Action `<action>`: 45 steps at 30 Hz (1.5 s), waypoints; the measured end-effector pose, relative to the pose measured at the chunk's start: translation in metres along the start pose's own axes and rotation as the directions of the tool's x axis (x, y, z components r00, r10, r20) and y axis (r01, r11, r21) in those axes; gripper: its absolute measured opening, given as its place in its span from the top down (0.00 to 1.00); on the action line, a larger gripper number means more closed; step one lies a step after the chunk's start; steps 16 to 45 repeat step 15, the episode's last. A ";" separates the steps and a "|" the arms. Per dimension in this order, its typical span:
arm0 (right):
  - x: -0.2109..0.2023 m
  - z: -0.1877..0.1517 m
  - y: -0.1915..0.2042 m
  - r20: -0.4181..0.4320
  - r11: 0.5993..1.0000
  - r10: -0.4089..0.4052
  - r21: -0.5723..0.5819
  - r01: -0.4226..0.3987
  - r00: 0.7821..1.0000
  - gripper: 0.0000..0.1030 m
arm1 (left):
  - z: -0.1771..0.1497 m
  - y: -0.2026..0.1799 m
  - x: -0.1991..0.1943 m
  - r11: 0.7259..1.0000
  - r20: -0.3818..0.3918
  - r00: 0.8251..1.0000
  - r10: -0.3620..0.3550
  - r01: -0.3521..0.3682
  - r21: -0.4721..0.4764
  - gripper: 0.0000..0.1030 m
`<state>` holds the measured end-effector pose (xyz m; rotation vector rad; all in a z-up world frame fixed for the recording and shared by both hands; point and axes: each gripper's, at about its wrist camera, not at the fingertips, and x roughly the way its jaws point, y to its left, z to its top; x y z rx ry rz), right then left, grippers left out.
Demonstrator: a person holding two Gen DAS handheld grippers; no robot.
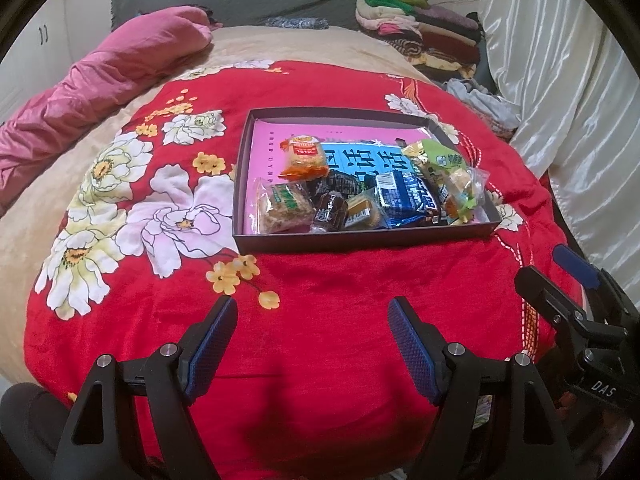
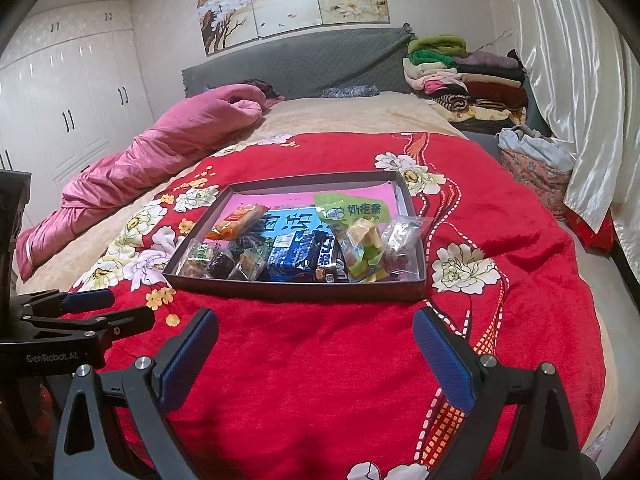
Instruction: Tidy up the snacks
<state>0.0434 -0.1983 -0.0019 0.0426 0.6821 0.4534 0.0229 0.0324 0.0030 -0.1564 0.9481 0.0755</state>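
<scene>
Both grippers, left (image 1: 312, 344) and right (image 2: 316, 350), hang wide and empty over the red blanket (image 1: 320, 280), just near of the tray (image 1: 360, 238). All snacks lie inside it, crowded along its near wall: an orange pack (image 1: 302, 158) marked "1912", a blue bar (image 1: 404, 196), a green bag (image 2: 352, 210) with Chinese print on the right. Sorting seems either finished or not begun; any next move likely calls for reaching forward into the tray. "GenRobot.AI" and "DAS" show on the gripper bodies.
</scene>
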 end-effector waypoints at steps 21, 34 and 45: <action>0.006 0.004 -0.022 0.005 0.999 -0.041 0.016 0.041 0.999 0.04 | 0.010 0.022 0.012 0.998 0.018 1.000 -0.002 0.003 -0.069 0.23; 0.006 0.004 -0.022 0.005 0.999 -0.041 0.016 0.041 0.999 0.04 | 0.010 0.022 0.012 0.998 0.018 1.000 -0.002 0.003 -0.069 0.23; 0.006 0.004 -0.022 0.005 0.999 -0.041 0.016 0.041 0.999 0.04 | 0.010 0.022 0.012 0.998 0.018 1.000 -0.002 0.003 -0.069 0.23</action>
